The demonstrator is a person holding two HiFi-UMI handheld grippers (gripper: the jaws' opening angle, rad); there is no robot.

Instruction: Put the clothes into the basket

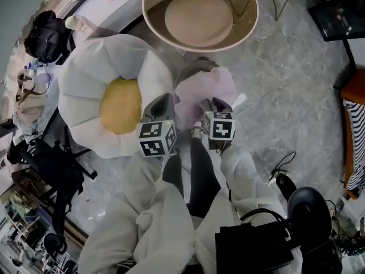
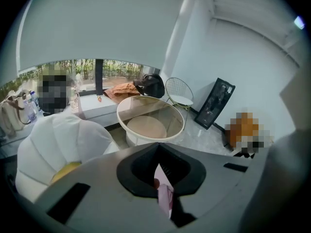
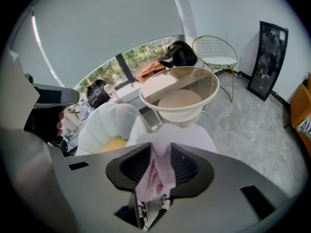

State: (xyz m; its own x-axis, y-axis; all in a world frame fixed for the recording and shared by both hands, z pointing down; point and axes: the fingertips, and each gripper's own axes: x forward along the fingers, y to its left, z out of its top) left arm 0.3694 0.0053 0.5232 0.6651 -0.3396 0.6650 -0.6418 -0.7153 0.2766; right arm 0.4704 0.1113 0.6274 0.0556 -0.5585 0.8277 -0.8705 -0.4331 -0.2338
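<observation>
**Pink garment** point(image 1: 208, 87). We record it spread over the mouth of the basket point(image 1: 194, 68). It hangs between the two tools and hides all but a stretch of the brown rim on the far side. By our judgement it is not yet dropped inside.

**Basket.** It stands on the grey floor point(image 1: 285, 96), near the round table point(image 1: 199, 16) and just beside the white flower-shaped cushion point(image 1: 114, 104).

**Left gripper** point(image 1: 162, 104). Its jaws are closed on a thin fold at the garment's edge.

**Right gripper** point(image 1: 214, 104). Its jaws stand a narrow way apart. A bunched fold fills the gap and both pads bear on it.

**Step in hand:** lowering the garment and letting it go, as we read it.

**Handling notes:**
- We would keep both holds level and centred over the opening.
- We would bring the cloth down until its middle sags below the rim.
- Only then would we spread both pairs of jaws wide, and together, so that neither corner drags the rest out.
- We would draw the tools straight up afterwards, so the fabric does not cling to a pad.
- The likeliest fault is a hem left hanging over the rim.
</observation>
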